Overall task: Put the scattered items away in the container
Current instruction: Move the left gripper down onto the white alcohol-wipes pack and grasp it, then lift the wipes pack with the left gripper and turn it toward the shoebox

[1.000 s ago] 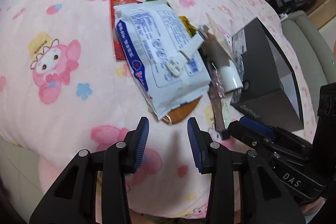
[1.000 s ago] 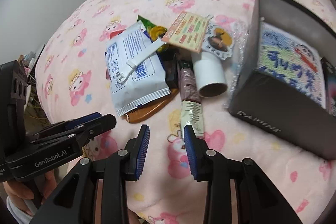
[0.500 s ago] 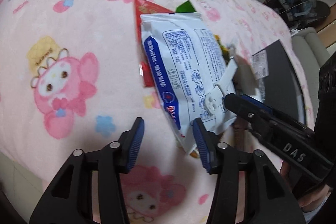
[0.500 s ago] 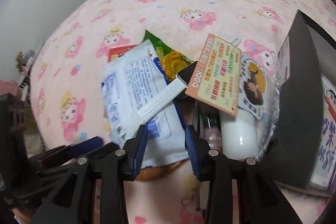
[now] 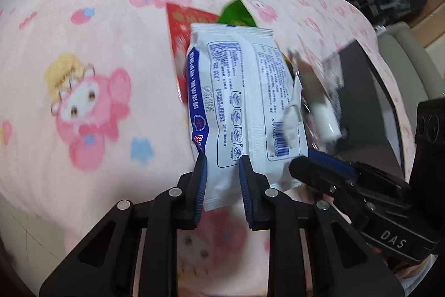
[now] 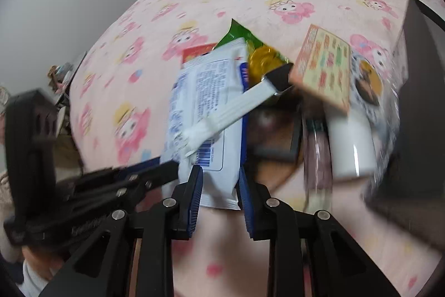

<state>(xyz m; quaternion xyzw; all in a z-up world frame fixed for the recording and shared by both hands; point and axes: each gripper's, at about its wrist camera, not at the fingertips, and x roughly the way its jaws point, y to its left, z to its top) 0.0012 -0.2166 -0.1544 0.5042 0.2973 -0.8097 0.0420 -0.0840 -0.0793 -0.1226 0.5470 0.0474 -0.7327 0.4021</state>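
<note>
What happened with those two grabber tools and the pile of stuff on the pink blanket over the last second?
Both grippers moved forward from the bare blanket to the near edge of the white wet-wipe pack. The left gripper and the right gripper now each straddle that edge, jaws open, not yet clamped. The pack, the white toothbrush lying on it, the white cup and the black box lie where they were.

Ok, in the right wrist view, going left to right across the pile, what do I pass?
Left gripper → white wipes pack → white toothbrush lying across it → yellow-green snack packet → orange printed card → white cup → dark box at the right edge.
</note>
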